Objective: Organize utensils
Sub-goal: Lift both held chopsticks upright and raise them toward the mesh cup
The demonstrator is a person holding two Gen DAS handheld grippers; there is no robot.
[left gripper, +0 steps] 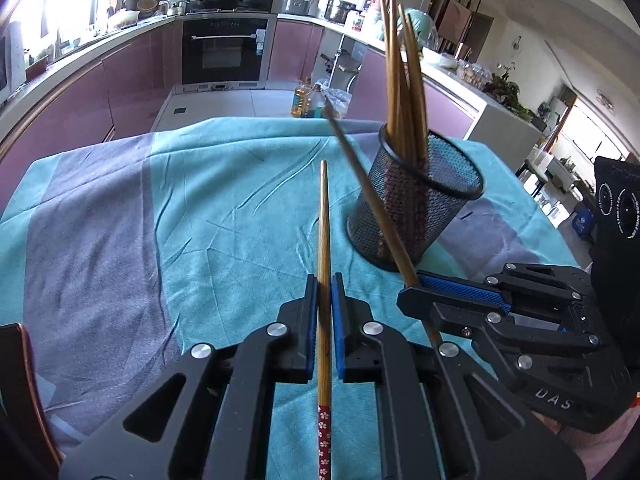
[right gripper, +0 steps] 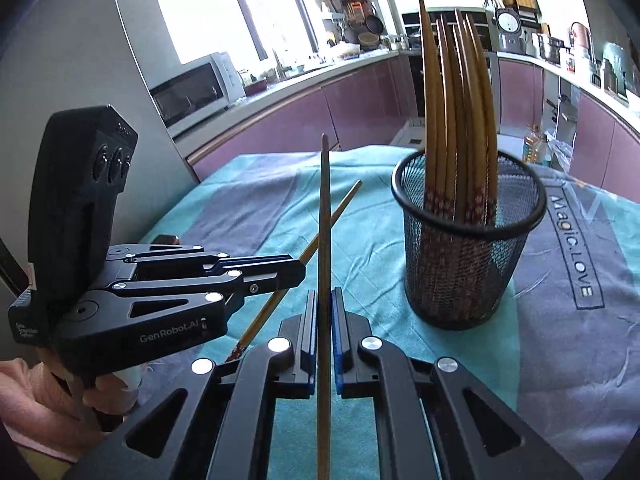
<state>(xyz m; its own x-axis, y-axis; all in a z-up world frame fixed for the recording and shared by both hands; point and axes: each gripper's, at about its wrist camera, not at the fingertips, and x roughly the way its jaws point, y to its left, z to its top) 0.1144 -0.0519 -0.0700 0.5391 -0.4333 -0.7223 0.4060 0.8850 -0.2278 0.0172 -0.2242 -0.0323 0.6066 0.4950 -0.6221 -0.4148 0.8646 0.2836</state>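
Two grippers, one chopstick each, mesh cup waiting at about 1 o'clock

Kitchen backdrop was cluttered: an oven (left gripper: 225,50) at 12 o'clock, a microwave (right gripper: 192,88) around 10, oil bottles (left gripper: 305,100) on the floor past the table, but none of it was in the way. The teal tablecloth (left gripper: 200,200) was bare apart from the black mesh cup (left gripper: 416,208), which held a bunch of chopsticks (right gripper: 460,120), roughly seven, tips up; I couldn't get an exact count. The left gripper (left gripper: 325,292) was clamped narrow on one chopstick (left gripper: 325,240) running straight out at 12 o'clock, patterned end toward the camera. The right gripper (right gripper: 325,308) pinched a second chopstick (right gripper: 325,220) the same way. Seen from the right wrist, the two sticks crossed, with the cup just beside them.
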